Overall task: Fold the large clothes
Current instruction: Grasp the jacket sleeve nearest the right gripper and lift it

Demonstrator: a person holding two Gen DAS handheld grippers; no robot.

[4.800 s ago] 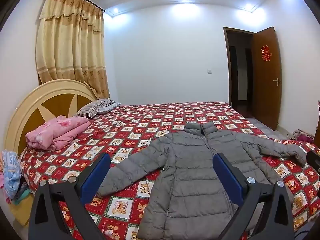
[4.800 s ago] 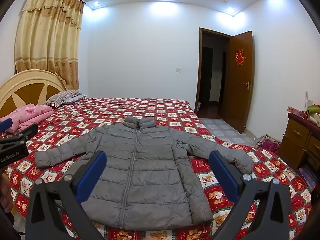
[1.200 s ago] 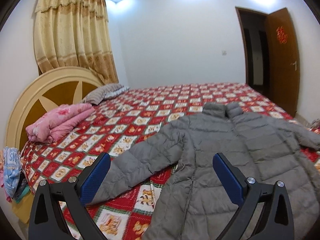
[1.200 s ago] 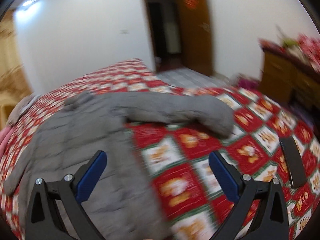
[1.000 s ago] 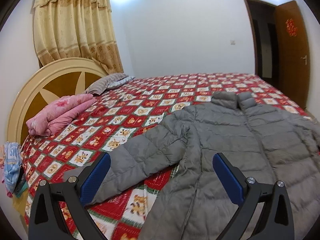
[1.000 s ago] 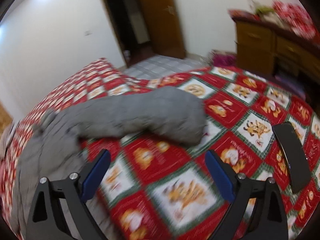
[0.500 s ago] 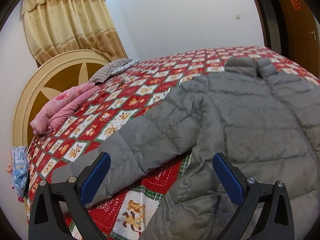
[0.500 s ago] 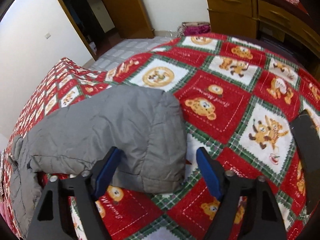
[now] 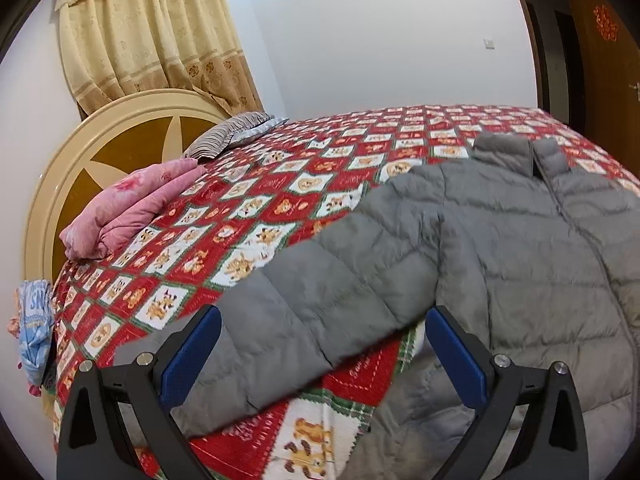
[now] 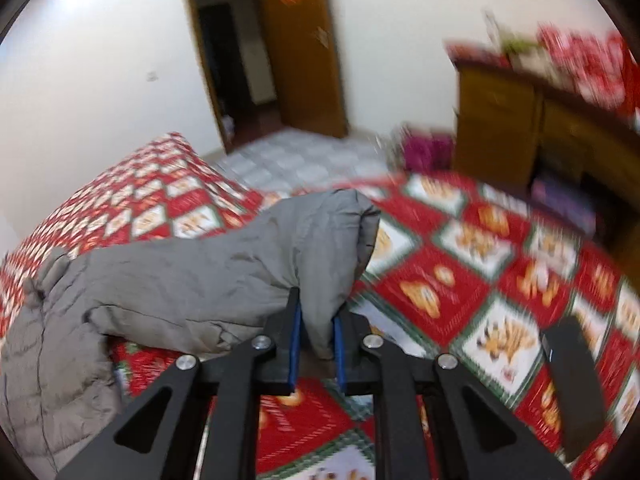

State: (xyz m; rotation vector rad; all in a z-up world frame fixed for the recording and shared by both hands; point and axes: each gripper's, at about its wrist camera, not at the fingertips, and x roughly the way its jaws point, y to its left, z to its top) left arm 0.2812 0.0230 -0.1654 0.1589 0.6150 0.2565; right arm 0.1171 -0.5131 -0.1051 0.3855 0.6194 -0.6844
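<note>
A grey quilted jacket [image 9: 520,248] lies face up on a red patterned bedspread [image 9: 280,184]. In the left wrist view its left sleeve [image 9: 304,312] stretches toward the camera, and my left gripper [image 9: 322,354] hovers wide open over the sleeve's lower part without touching it. In the right wrist view the jaws of my right gripper [image 10: 316,338] are closing and pinch the cuff end of the other sleeve [image 10: 320,248], which is lifted off the bedspread [image 10: 460,280] and bunched above the blue pads.
A folded pink quilt [image 9: 128,208] and a striped pillow [image 9: 232,136] lie by the round headboard [image 9: 100,160]. A flat black object [image 10: 572,380] rests on the bed right of the held cuff. A wooden dresser [image 10: 552,132] and an open door [image 10: 296,48] stand beyond.
The right gripper's jaws have closed on the sleeve cuff and raised it off the bed. The left gripper has moved closer and lower over the other sleeve, still open.
</note>
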